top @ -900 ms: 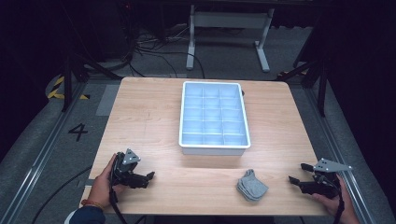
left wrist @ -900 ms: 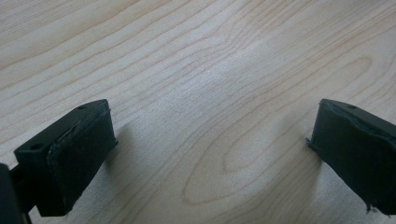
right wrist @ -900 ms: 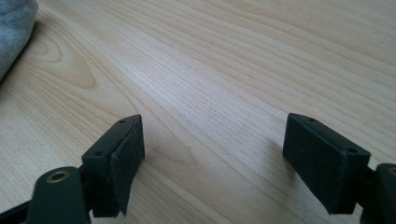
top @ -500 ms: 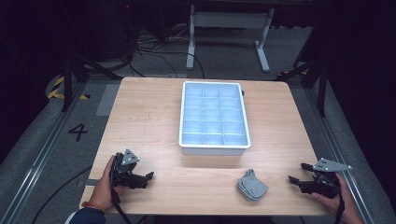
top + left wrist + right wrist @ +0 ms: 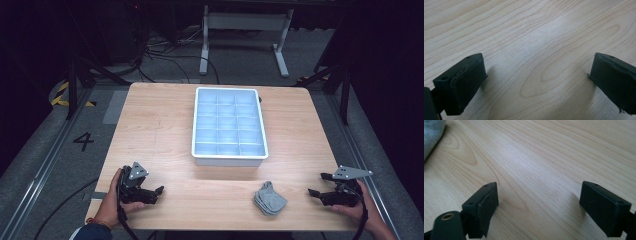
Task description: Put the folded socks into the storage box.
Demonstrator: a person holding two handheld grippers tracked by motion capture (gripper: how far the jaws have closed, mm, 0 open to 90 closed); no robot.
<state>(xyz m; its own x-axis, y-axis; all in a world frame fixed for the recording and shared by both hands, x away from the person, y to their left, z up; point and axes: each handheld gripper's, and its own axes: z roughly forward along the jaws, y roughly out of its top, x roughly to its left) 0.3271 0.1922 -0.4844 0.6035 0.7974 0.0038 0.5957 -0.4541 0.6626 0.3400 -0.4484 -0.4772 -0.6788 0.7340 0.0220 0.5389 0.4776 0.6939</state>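
I hold both grippers, left (image 5: 156,190) and right (image 5: 315,192), wide and empty, flanking the folded grey socks (image 5: 269,199) at six o'clock, ready to pick.

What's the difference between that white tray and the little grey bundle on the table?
The white tray is a rigid rectangle split into many compartments; the grey bundle is soft, folded cloth with an uneven outline. The tray is much the bigger of the two. The tray sits at the middle of the table, while the bundle lies near the front edge, closer to the right gripper than the left gripper. Both rest on the wood, touched by neither gripper.
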